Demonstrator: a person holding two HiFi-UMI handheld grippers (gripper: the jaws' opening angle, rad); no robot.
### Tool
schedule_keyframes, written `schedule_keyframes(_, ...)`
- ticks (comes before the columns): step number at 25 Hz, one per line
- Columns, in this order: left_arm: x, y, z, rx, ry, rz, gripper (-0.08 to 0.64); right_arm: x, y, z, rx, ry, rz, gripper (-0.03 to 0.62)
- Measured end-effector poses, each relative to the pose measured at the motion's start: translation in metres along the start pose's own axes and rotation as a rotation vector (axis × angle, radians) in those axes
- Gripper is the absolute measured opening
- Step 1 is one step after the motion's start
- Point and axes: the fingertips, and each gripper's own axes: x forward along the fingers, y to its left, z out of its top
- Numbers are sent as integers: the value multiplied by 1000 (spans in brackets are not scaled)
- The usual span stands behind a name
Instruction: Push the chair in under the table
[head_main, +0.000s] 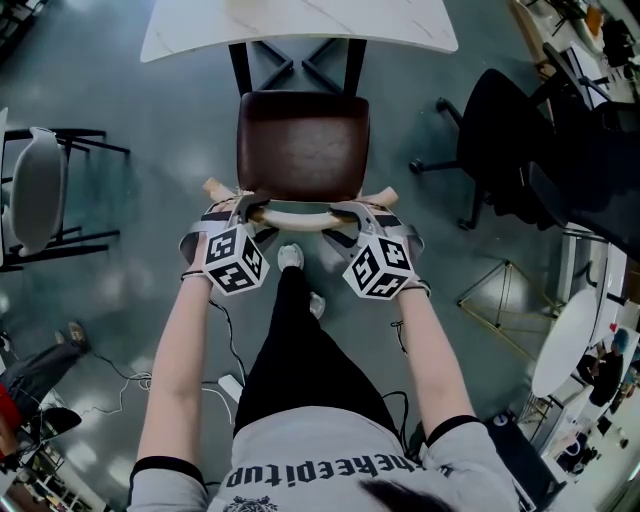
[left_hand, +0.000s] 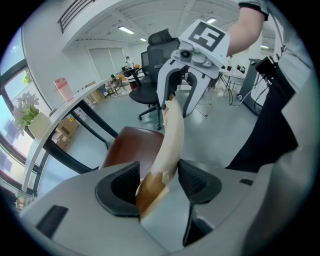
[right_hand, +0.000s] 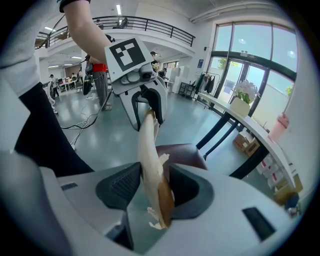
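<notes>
Table (head_main: 300, 25) with a white top stands beyond my grippers; the brown chair (head_main: 303, 145) sits between, its seat just short of the tabletop's edge. My left gripper (head_main: 247, 208) and right gripper (head_main: 352, 210) each clamp the pale curved backrest rail (head_main: 300, 216), one near each end.

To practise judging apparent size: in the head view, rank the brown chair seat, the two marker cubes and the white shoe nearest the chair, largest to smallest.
1. brown chair seat
2. left marker cube and right marker cube: they look alike, so they are not ranked apart
3. white shoe
</notes>
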Motion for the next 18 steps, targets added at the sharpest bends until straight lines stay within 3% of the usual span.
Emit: schedule_keyframes(18,9,35,1,18,-19,-1,247,13,-34,2,-4,3,-1,187)
